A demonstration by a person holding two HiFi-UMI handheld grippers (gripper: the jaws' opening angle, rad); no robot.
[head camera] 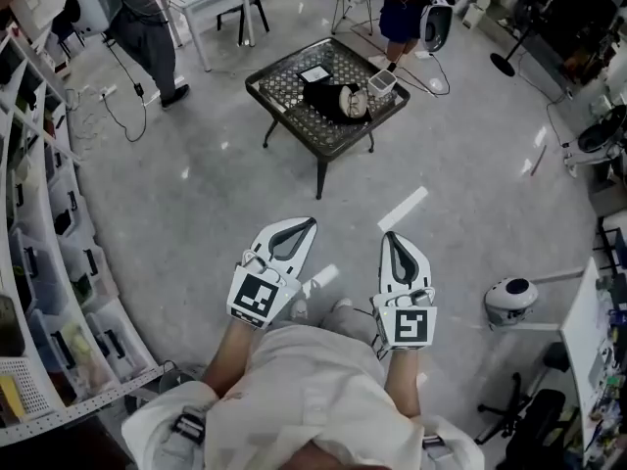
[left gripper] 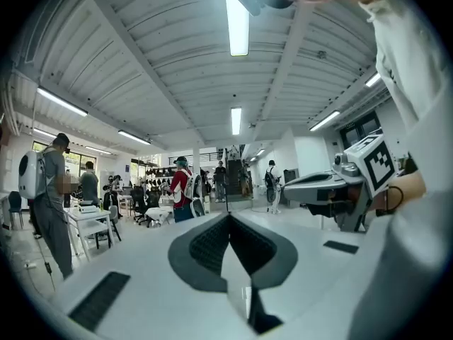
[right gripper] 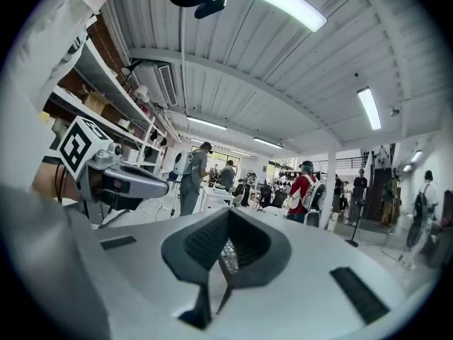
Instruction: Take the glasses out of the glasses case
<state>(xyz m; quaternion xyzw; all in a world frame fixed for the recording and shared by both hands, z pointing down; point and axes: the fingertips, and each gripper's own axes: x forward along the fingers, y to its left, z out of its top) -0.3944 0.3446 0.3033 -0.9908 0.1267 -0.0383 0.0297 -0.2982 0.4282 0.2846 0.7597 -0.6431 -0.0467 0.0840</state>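
Two closed claws, left, right, mesh table ahead

Open floor gives free passage from the left gripper and right gripper to the table at 12 o'clock. A black case and clear box crowd the tabletop's right half. Shelves block 9 o'clock. A white round device stands at 3 o'clock. Two people stand beyond the table at 11 and 1 o'clock.

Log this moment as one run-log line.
phase: before reach | left gripper: shut, empty | right gripper: shut, empty | glasses case: on mesh table, untouched, far ahead of both grippers
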